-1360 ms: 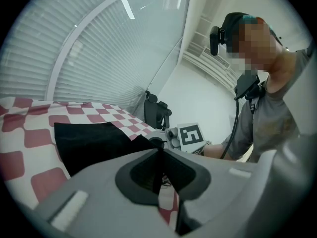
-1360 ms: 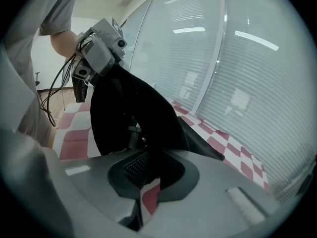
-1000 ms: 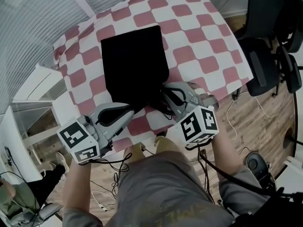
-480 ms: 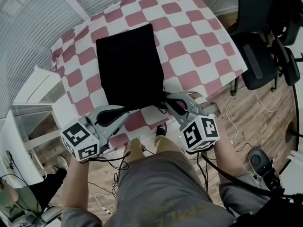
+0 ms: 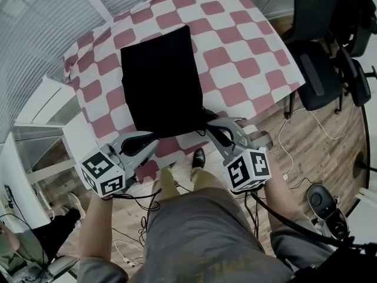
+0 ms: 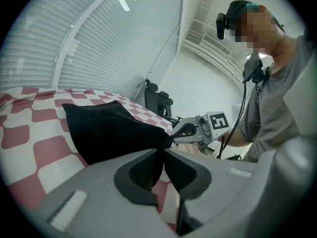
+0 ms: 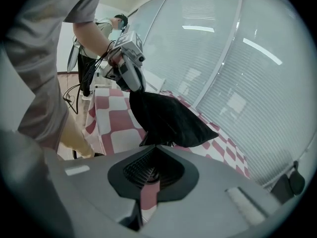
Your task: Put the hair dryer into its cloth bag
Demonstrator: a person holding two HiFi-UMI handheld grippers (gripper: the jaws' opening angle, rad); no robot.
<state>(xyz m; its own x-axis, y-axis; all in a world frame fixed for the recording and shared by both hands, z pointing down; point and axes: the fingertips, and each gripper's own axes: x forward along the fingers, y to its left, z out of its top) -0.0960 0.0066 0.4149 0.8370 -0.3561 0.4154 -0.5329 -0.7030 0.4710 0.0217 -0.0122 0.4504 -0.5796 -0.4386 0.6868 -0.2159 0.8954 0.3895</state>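
Cloth bag [image 5: 159, 81], black and full-looking, lies flat on the desk [image 5: 247, 63] with its red-and-white check cover, its far end pointing away from you. You cannot see through the cloth, so what it holds is not visible.

Your left tongs [image 5: 152, 141] sit at the bag's near left corner. In the left gripper view the tongs [image 6: 162, 150] are pressed together with the dark cloth [image 6: 109, 128] pinched at their tips. Your right tongs [image 5: 210, 124] are at the near right corner. In the right gripper view they [image 7: 156, 147] are likewise closed, and the bag [image 7: 168, 118] narrows to a gathered point that runs into them. Each gripper view shows the other gripper across the bag's near edge, touching the cloth.

Both corners are at the desk's near edge, just in front of your body. The marker cubes [image 5: 105, 173] [image 5: 247, 170] hang over the wooden floor [image 5: 306, 146], where cables trail. Black office chairs [image 5: 330, 69] stand to the right of the desk, and a white shelf unit [image 5: 41, 117] to the left.
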